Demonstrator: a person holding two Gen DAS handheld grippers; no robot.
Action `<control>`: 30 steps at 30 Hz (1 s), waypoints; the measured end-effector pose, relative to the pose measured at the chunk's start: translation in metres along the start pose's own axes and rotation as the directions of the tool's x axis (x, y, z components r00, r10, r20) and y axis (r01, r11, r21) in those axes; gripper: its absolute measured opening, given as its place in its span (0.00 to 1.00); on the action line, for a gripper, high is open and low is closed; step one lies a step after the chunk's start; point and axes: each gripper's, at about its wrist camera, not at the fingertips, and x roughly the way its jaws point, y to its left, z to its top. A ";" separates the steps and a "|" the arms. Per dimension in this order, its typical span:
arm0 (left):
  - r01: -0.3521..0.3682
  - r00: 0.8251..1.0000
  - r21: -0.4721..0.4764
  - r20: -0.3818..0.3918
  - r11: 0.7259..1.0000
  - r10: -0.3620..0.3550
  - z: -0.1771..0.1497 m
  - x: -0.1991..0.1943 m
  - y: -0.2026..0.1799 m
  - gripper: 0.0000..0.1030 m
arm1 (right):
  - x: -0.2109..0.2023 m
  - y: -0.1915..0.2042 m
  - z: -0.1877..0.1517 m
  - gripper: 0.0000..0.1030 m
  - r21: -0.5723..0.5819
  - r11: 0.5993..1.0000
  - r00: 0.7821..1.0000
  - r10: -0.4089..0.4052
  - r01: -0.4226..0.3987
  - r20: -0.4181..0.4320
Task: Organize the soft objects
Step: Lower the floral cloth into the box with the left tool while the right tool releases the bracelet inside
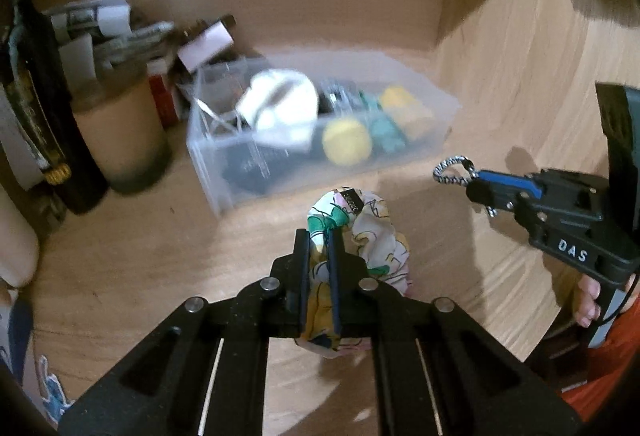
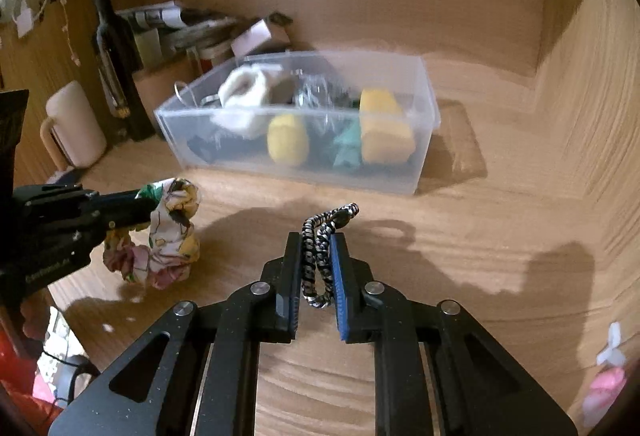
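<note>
My left gripper [image 1: 319, 236] is shut on a floral fabric scrunchie [image 1: 370, 232] and holds it over the wooden desk; it shows in the right wrist view [image 2: 172, 232] at the left, hanging from the left gripper [image 2: 148, 209]. My right gripper [image 2: 316, 240] is shut on a black-and-white braided hair tie [image 2: 320, 256]; it also shows in the left wrist view [image 1: 454, 169] at the tip of the right gripper [image 1: 474, 181]. A clear plastic bin [image 2: 416, 163] ahead holds yellow, teal and white soft items [image 2: 380, 125].
A dark bottle [image 2: 114, 59], a cream mug [image 2: 76, 123], a brown jar [image 1: 120, 127] and stacked papers [image 1: 104, 27] stand left of the bin [image 1: 444, 123]. The wooden side wall [image 2: 592, 95] rises at the right. Pink items [image 2: 604, 388] lie at the lower right.
</note>
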 end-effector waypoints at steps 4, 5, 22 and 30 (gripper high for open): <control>-0.020 0.998 -0.015 0.060 1.000 0.021 0.018 -0.013 0.007 0.08 | -0.010 0.001 0.011 0.12 -0.009 1.000 0.999 -0.002 0.003 0.049; -0.026 0.997 -0.020 0.074 0.999 0.027 0.022 -0.015 0.009 0.08 | -0.014 0.001 0.015 0.12 -0.012 1.000 0.998 -0.001 0.002 0.067; -0.115 0.969 -0.141 0.201 0.983 0.142 0.089 -0.010 0.045 0.08 | -0.024 0.013 0.083 0.13 -0.079 0.997 0.963 0.029 -0.008 0.266; -0.124 0.983 -0.166 0.116 0.978 0.145 0.090 0.037 0.054 0.08 | 0.022 0.031 0.099 0.13 -0.132 0.990 0.977 0.084 -0.059 0.197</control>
